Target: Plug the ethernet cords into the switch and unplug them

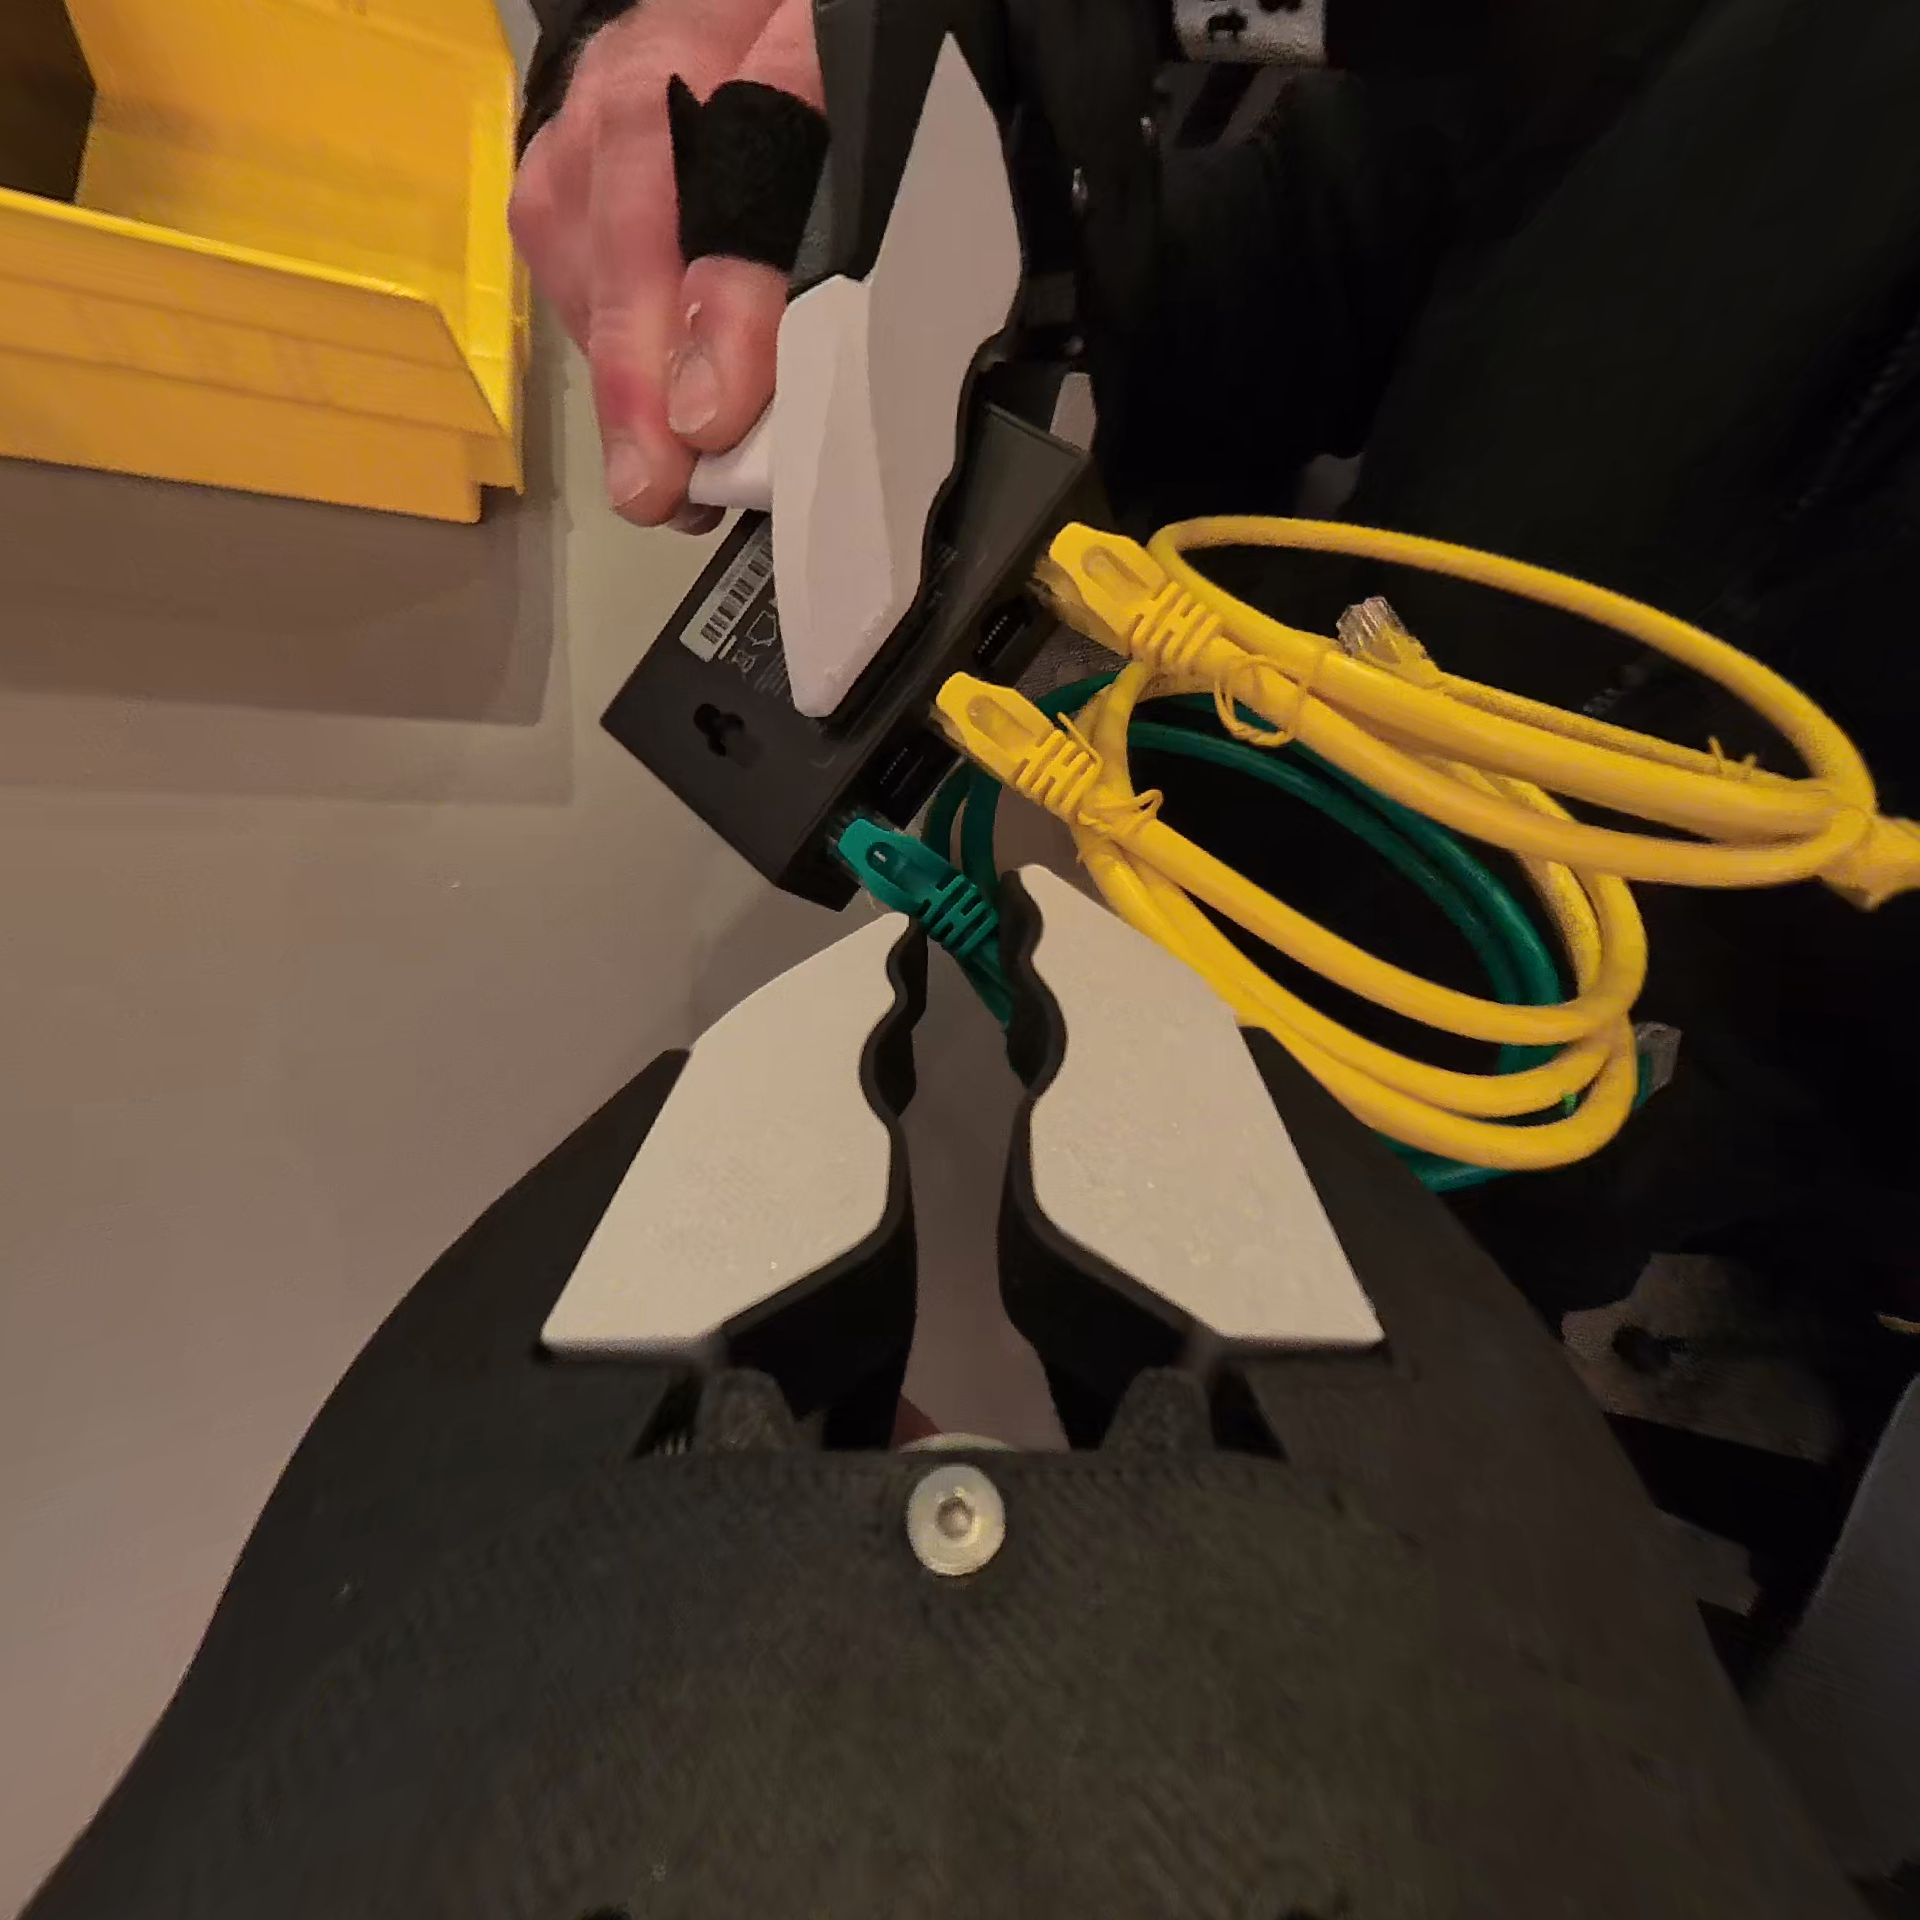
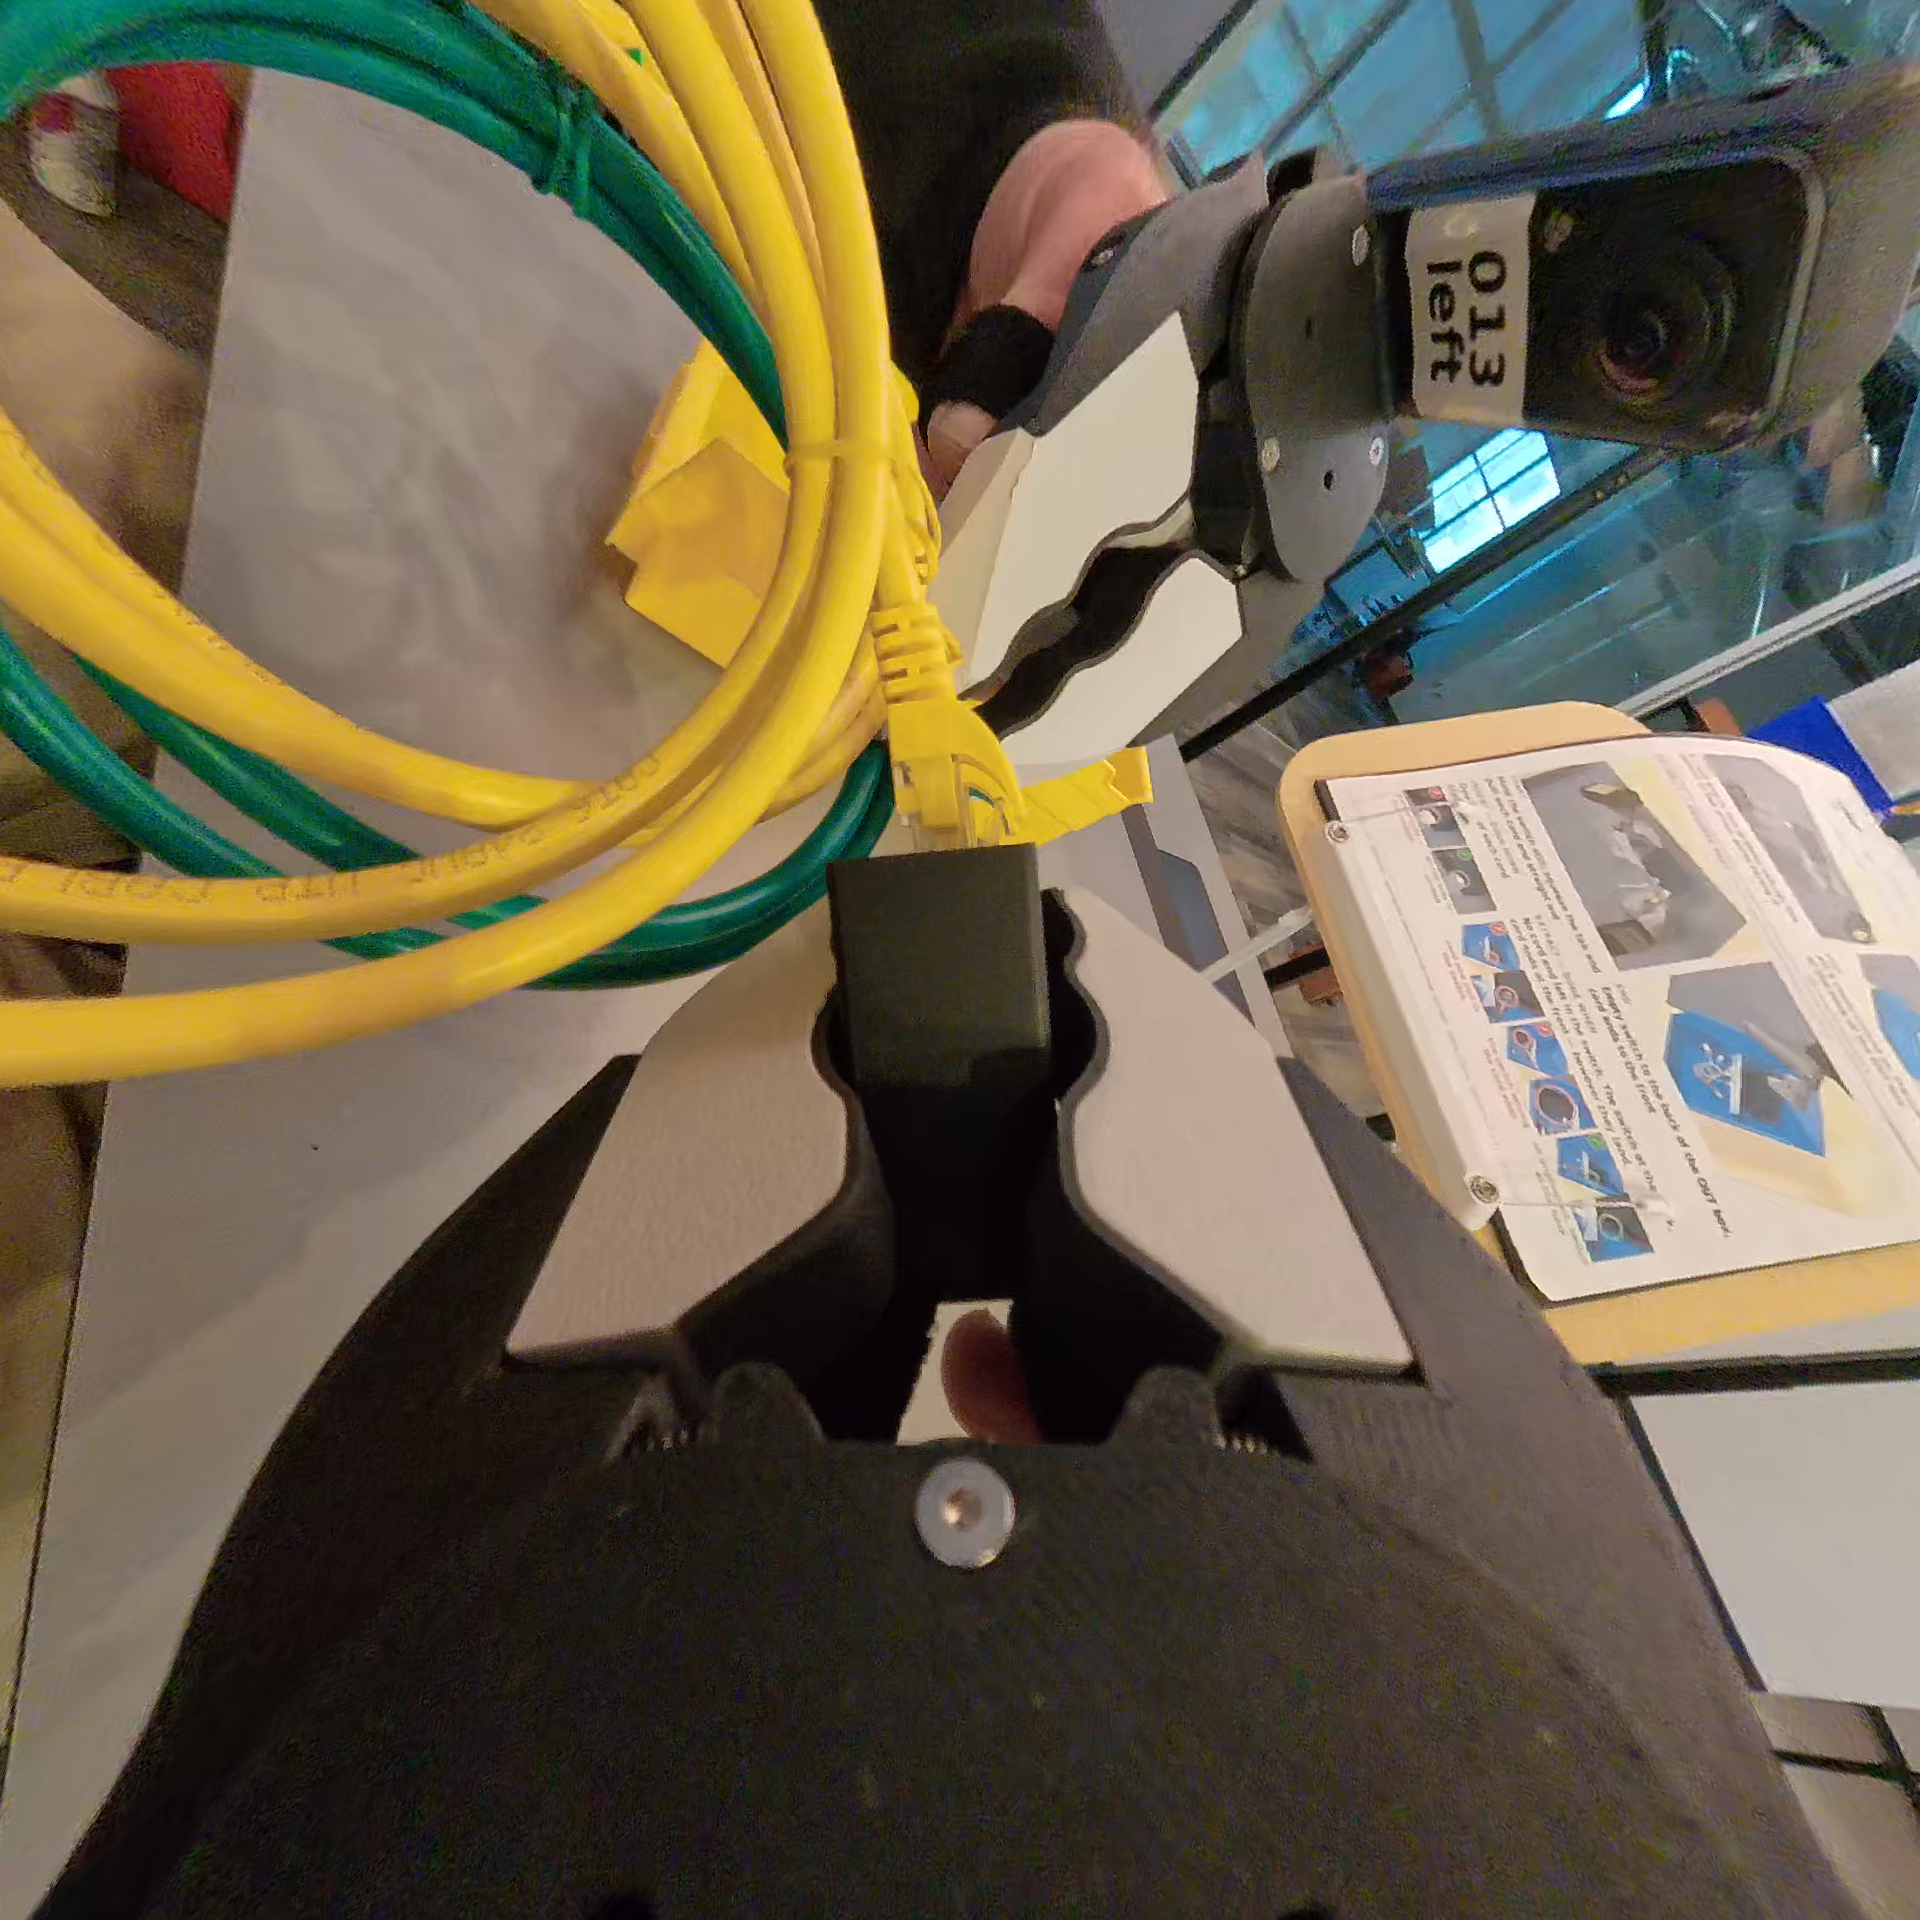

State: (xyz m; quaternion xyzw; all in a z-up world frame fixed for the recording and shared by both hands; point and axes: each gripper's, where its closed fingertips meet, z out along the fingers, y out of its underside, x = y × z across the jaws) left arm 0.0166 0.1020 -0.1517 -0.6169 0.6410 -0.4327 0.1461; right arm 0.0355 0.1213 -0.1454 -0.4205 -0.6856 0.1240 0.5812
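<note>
Black switch (image 1: 727,717), held above the pale table (image 1: 260,935), carries a green cord (image 1: 914,883) and two yellow cords (image 1: 1122,592) in its ports; their coils hang bundled at right. Yellow bin (image 1: 260,312) stands at upper left. Left gripper (image 1: 961,935): jaws closed on the green cord's boot. Right gripper (image 2: 951,997): jaws clamped on the switch body. An instruction sheet (image 2: 1662,987) lies at right.

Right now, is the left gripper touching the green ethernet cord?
Touching. The left wrist view shows the left gripper with its fingertips closed around the green ethernet cord just behind its plug at the switch.
</note>
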